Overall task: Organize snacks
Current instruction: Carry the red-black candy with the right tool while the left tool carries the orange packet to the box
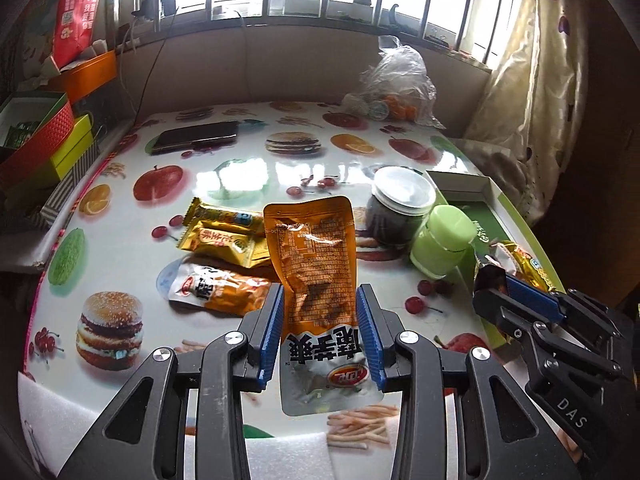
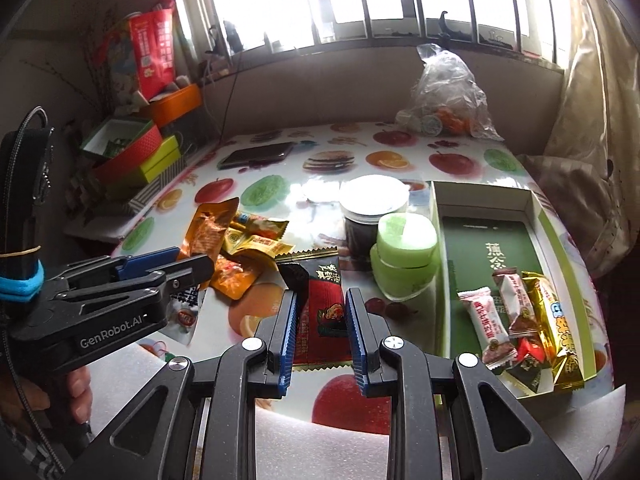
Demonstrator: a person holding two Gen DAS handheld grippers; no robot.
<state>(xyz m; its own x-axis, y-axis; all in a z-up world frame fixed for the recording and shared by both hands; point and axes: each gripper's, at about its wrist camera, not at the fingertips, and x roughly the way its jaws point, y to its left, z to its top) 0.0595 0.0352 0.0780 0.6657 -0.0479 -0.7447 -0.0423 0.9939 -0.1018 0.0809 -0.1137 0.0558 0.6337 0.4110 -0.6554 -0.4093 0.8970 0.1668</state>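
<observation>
My left gripper (image 1: 320,320) is shut on an orange and silver snack pouch (image 1: 316,280) and holds it upright above the table. My right gripper (image 2: 320,320) is shut on a red and black snack packet (image 2: 320,300). More gold and orange packets (image 1: 224,240) lie on the fruit-print table (image 1: 240,176) to the left. A green open box (image 2: 532,216) at the right holds several wrapped snacks (image 2: 520,320). In the right wrist view the left gripper (image 2: 176,264) shows at the left with its pouch (image 2: 208,236). In the left wrist view the right gripper (image 1: 496,280) shows at the right.
A dark jar with a white lid (image 2: 372,216) and a pale green jar (image 2: 404,256) stand beside the box. A phone (image 1: 196,136) lies at the far left, a clear plastic bag (image 1: 396,84) at the far right. Stacked coloured boxes (image 1: 44,140) sit off the table's left edge.
</observation>
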